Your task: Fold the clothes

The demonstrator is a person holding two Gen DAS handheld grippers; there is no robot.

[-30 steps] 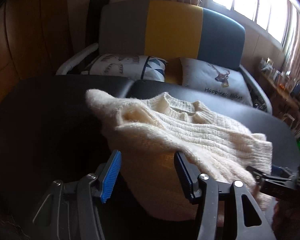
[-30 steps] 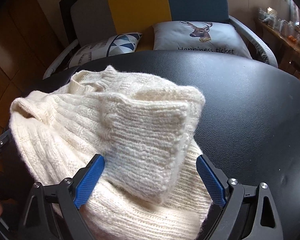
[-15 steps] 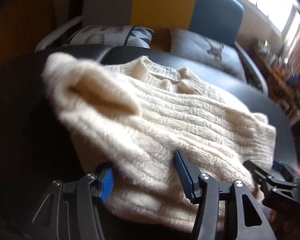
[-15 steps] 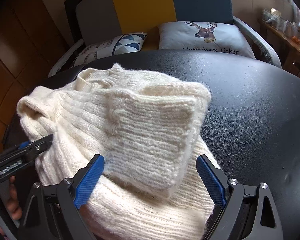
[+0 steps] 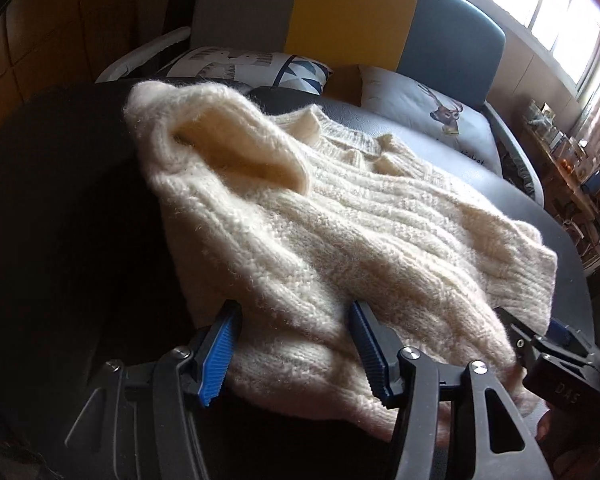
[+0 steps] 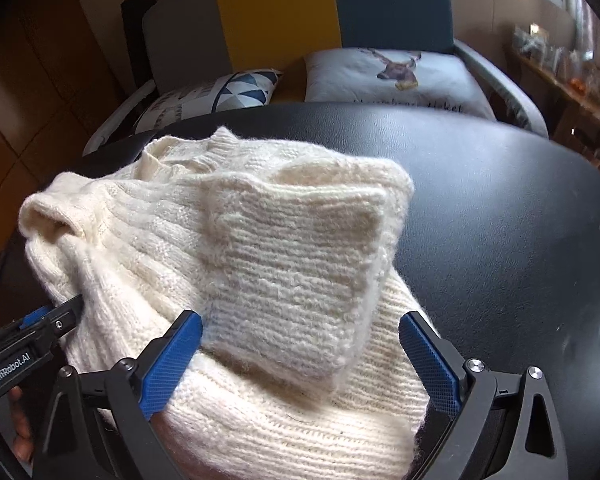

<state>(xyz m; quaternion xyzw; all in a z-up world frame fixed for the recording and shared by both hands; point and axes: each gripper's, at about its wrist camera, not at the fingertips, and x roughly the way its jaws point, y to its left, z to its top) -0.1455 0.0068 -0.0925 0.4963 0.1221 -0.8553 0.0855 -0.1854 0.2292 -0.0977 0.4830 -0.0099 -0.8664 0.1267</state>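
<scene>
Left wrist view, left gripper (image 5: pixel 294 350) now astride sweater (image 5: pixel 340 232) hem, fingers (image 5: pixel 220 354) apart

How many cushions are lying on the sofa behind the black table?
2. A white cushion with blue triangles lies at the left; a white cushion with a deer print lies at the right. Others may be hidden.

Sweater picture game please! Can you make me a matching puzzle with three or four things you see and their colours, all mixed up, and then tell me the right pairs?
Things:
1. sweater
2. table
3. deer pillow
4. gripper pads

Colours:
A. blue
B. black
C. cream
D. white with a brown deer head

Right pairs: 1-C, 2-B, 3-D, 4-A.
</scene>
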